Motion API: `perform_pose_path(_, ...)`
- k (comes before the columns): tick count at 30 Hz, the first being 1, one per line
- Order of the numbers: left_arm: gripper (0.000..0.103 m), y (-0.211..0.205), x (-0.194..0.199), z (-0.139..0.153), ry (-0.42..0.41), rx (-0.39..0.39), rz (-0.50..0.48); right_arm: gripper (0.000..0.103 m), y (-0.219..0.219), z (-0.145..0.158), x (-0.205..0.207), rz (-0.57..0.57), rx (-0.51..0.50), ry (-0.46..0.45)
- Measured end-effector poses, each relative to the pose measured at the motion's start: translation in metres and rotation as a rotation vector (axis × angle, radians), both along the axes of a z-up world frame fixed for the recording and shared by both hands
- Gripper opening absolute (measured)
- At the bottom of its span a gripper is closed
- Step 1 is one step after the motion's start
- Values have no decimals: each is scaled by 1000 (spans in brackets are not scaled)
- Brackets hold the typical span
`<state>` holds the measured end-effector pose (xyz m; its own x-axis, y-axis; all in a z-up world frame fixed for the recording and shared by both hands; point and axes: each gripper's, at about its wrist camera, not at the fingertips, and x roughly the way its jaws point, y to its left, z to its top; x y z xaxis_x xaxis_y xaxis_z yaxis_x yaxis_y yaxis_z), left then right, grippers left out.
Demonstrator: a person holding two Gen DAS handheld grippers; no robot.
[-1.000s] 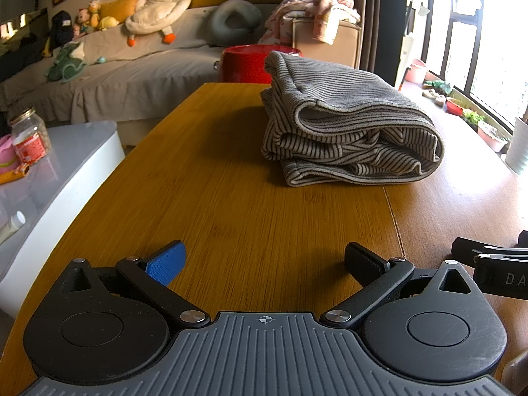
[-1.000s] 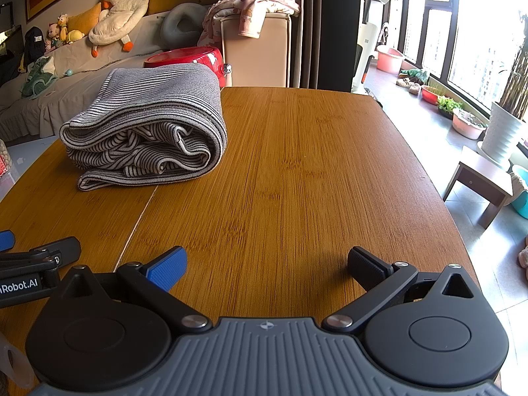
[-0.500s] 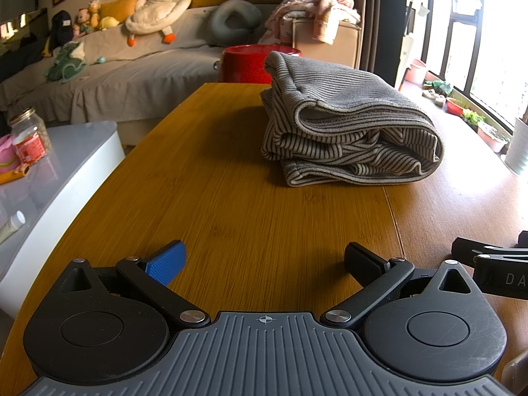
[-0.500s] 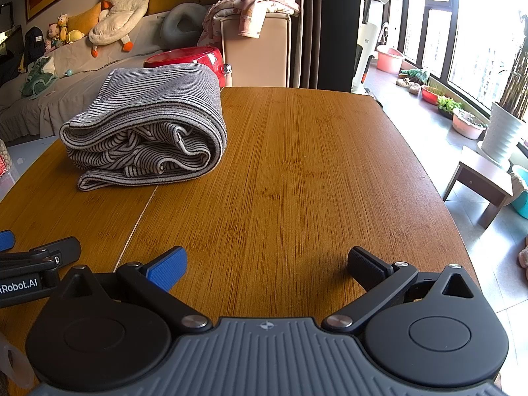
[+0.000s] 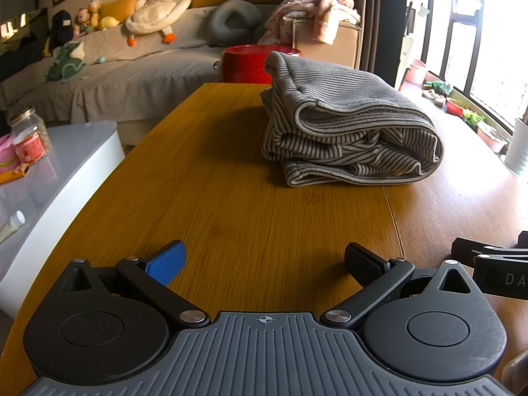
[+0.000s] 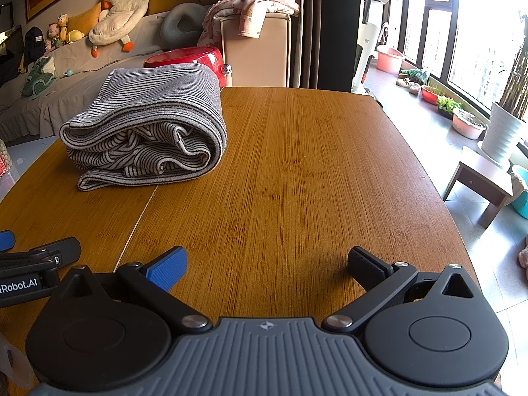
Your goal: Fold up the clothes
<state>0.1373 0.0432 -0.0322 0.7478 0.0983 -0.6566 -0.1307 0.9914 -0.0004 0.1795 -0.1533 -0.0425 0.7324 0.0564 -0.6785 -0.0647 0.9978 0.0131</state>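
Left wrist view: the left claw (image 5: 264, 259) gapes wide and grips nothing, low over the bench (image 5: 231, 204). The striped garment (image 5: 346, 132) lies folded in a thick bundle at one o'clock, well apart from the fingers.

Right wrist view: the right claw (image 6: 267, 260) is likewise spread wide and empty. The garment (image 6: 148, 132) sits at eleven o'clock, its loose bottom edge facing the claws. In my judgement the fold looks done; a careless nudge on that loose hem could unroll the bundle.

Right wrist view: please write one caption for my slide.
Open right gripper rests behind the folded striped garment on the wooden table.
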Motion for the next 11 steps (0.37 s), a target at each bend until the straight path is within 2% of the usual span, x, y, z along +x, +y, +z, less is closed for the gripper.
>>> perform_pose_path(11, 103, 1, -1, 1, -7, -13, -7, 103, -1, 1, 1, 3, -2, 1)
